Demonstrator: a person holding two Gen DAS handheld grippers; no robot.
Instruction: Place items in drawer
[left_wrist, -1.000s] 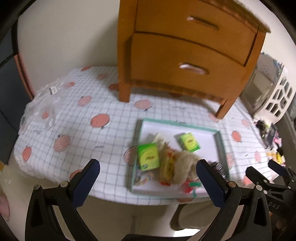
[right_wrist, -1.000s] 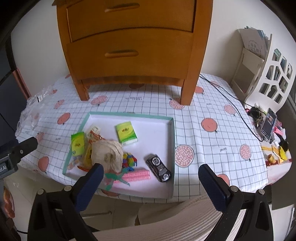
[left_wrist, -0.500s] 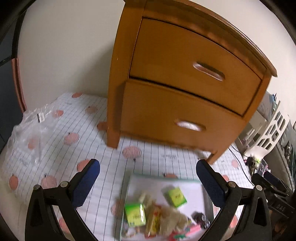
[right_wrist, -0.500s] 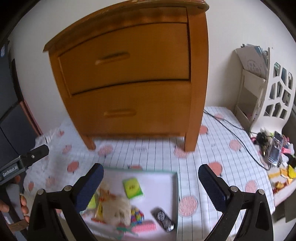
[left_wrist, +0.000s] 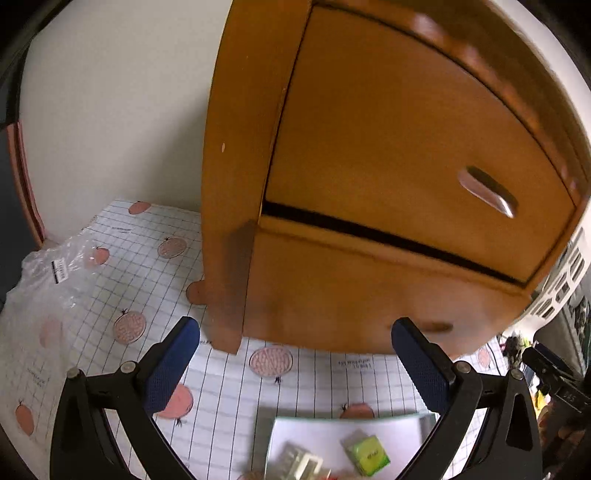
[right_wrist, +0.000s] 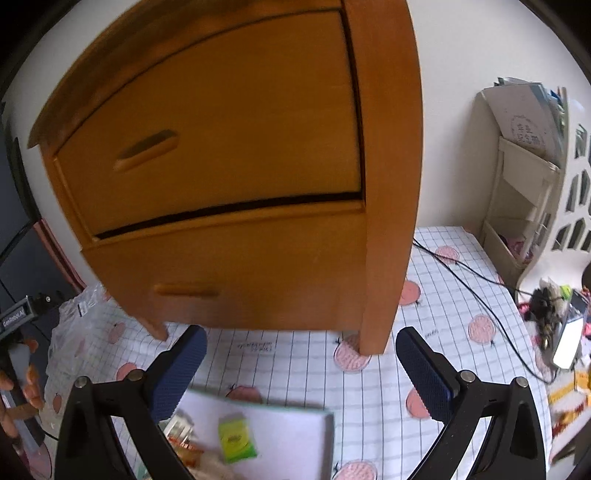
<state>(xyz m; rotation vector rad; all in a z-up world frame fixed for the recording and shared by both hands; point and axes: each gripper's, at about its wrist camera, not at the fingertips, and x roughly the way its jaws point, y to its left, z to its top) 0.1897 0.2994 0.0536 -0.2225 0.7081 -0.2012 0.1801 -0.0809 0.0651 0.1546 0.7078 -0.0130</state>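
Blue-padded and spread wide, the left gripper (left_wrist: 295, 363) and right gripper (right_wrist: 301, 369) both hang empty above the table. Below them the tray (right_wrist: 295, 432) holds a green packet (right_wrist: 236, 437) and other blurred bits, none yet picked up. Beyond stands the wooden cabinet (right_wrist: 388, 184), its upper drawer (left_wrist: 406, 155) and lower drawer (right_wrist: 240, 269) apparently shut. Pulling a handle (left_wrist: 487, 192) off-centre could jam the drawer or drag the cabinet across the slick tablecloth (right_wrist: 424, 350).
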